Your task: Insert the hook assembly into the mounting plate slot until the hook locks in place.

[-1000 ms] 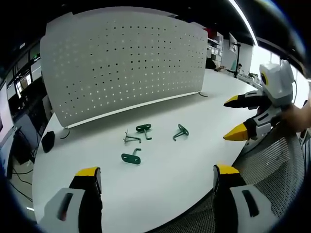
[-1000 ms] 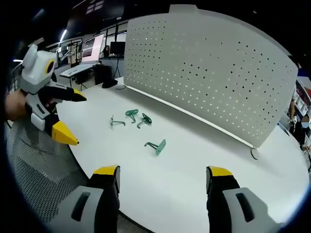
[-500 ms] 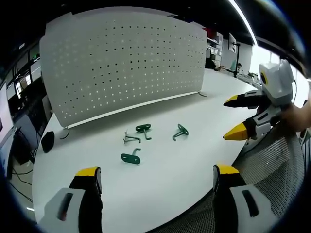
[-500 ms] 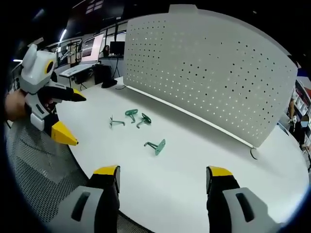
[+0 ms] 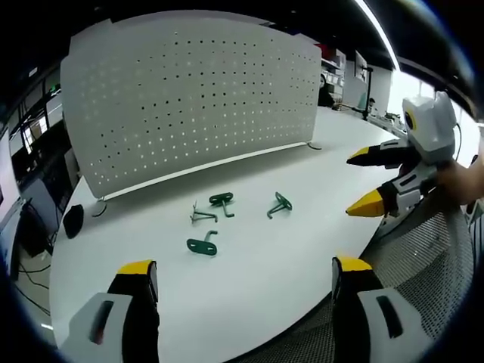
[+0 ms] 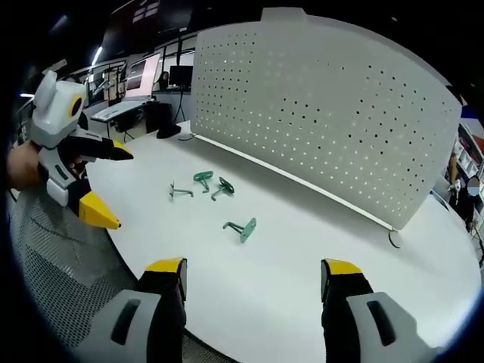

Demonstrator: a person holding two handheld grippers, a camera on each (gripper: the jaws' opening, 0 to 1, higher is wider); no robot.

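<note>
Currently I hold both tools above the near edge of a smooth white table (image 5: 249,295), nothing grasped

Left gripper (image 5: 246,276): grey jaws with yellow tips, set wide apart, hanging empty over bare tabletop. I also see it at the left of the right gripper view (image 6: 102,185), its pointed yellow tips spread, a hand (image 6: 19,168) behind it

Right gripper (image 6: 253,276): same grey-and-yellow build, jaws wide apart and empty. It enters the left gripper view from the right (image 5: 361,181), tips parted

Mounting plate: a tall white pegboard panel (image 5: 189,98), matte, pierced by a regular grid of small round holes, standing upright along the far side of the table

Hooks, all lying loose on the table in front of the panel, well apart from both tools:
- green hook with flat base plate (image 5: 203,244), nearest the left gripper
- green hook (image 5: 222,200), just beside a bare grey wire hook (image 5: 201,216)
- green hook (image 5: 279,204), off to the right of the cluster

Mesh-textured grey chair back (image 5: 423,257) below the table edge
</note>
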